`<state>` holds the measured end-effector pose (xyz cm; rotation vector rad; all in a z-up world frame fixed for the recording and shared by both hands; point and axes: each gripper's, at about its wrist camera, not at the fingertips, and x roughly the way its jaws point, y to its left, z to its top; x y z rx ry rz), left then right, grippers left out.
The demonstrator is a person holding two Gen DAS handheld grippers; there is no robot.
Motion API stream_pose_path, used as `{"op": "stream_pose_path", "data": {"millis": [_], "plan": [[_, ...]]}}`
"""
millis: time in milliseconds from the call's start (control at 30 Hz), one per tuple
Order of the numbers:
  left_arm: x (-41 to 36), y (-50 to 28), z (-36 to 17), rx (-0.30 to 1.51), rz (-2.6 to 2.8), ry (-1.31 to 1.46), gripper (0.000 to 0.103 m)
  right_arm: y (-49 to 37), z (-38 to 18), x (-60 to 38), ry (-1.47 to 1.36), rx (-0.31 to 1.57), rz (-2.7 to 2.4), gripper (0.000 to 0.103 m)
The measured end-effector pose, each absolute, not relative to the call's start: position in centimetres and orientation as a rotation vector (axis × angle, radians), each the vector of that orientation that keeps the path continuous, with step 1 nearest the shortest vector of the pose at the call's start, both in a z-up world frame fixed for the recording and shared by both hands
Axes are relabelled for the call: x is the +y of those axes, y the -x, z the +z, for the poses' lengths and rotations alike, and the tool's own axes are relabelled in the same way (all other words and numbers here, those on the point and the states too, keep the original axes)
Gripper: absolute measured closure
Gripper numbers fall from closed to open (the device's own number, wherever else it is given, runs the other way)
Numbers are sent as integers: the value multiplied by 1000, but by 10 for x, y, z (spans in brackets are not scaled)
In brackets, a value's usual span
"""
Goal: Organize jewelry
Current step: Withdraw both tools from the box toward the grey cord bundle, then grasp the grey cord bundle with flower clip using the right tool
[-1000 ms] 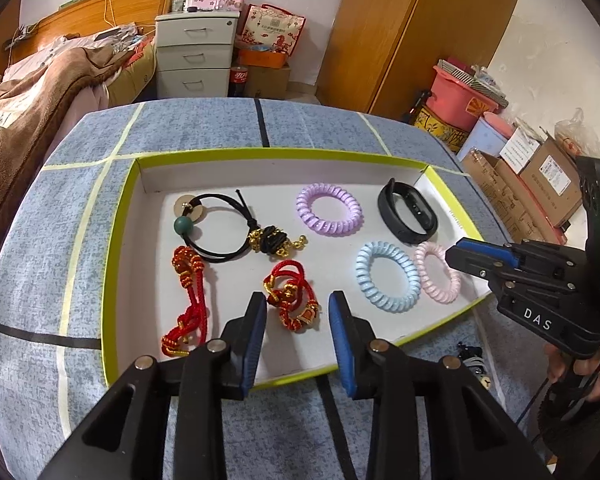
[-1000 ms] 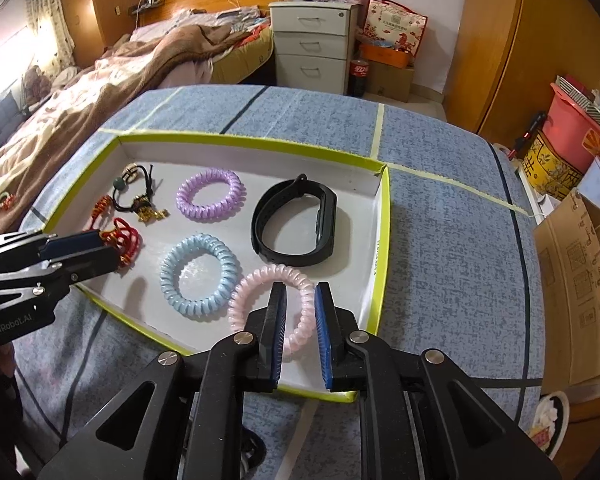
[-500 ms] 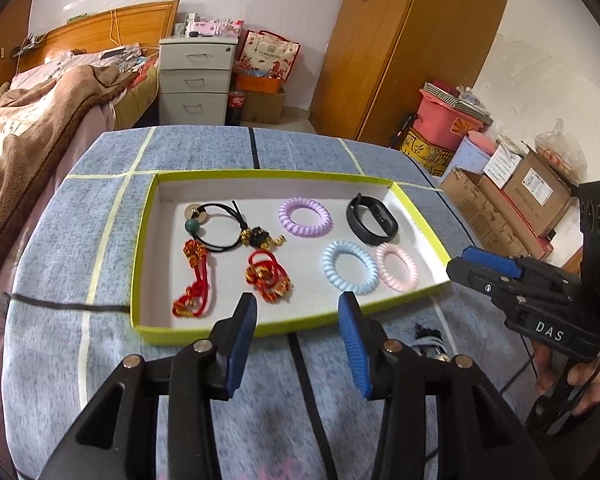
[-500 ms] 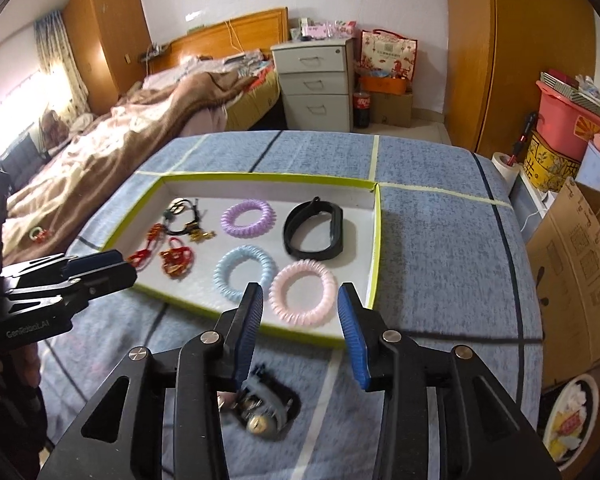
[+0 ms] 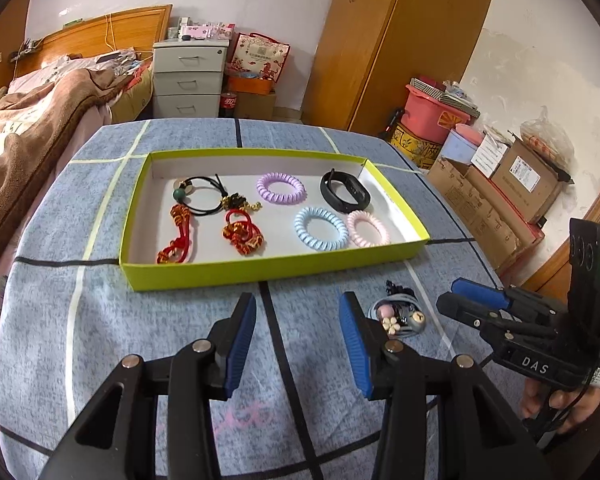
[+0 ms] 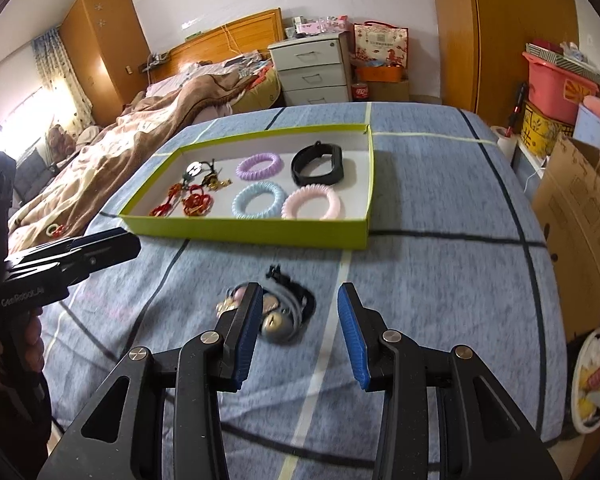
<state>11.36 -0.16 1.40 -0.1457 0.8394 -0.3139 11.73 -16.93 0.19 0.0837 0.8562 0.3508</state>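
Note:
A lime-green tray [image 5: 268, 270] [image 6: 244, 233] on the blue tablecloth holds a purple coil tie [image 5: 281, 189], a blue coil tie [image 5: 321, 228], a pink coil tie [image 5: 367, 229], a black wristband [image 5: 345, 191], two red knotted bracelets [image 5: 242, 233] and a black cord with a green bead [image 5: 204, 200]. In front of the tray a small loose jewelry pile [image 5: 398, 317] [image 6: 286, 314] lies on the cloth. My left gripper [image 5: 296, 308] is open and empty, left of the pile. My right gripper [image 6: 300, 296] is open and empty over the pile, its left finger hiding part of it.
A bed [image 6: 132, 140] runs along the table's left side. Cardboard boxes [image 5: 496, 192] and a pink bin [image 5: 432, 116] stand to the right. A plate [image 6: 592, 376] sits low beyond the table's right edge. A hand [image 5: 556, 404] holds the right gripper's handle.
Both grippers have drawn back from the tray toward the table's near side. The right jaws opened wide and the left jaws widened. The pink coil tie stays in the tray; the loose pile came into view.

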Motion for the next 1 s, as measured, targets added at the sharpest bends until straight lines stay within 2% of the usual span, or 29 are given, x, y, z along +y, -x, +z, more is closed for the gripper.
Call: {"op": "stream_pose_path", "data": {"millis": [533, 600, 633, 767, 1000], "plan": [[9, -108, 4, 853, -310, 183, 58, -117, -21, -139, 6, 924, 390, 63], [10, -108, 4, 851, -312, 183, 58, -113, -24, -130, 38, 927, 412, 71], [11, -108, 4, 852, -311, 183, 58, -109, -25, -124, 54, 929, 449, 81], [16, -109, 2, 855, -304, 190, 58, -100, -25, -112, 101, 934, 537, 87], [20, -109, 0, 859, -293, 197, 58, -111, -16, -134, -49, 888, 492, 87]]}}
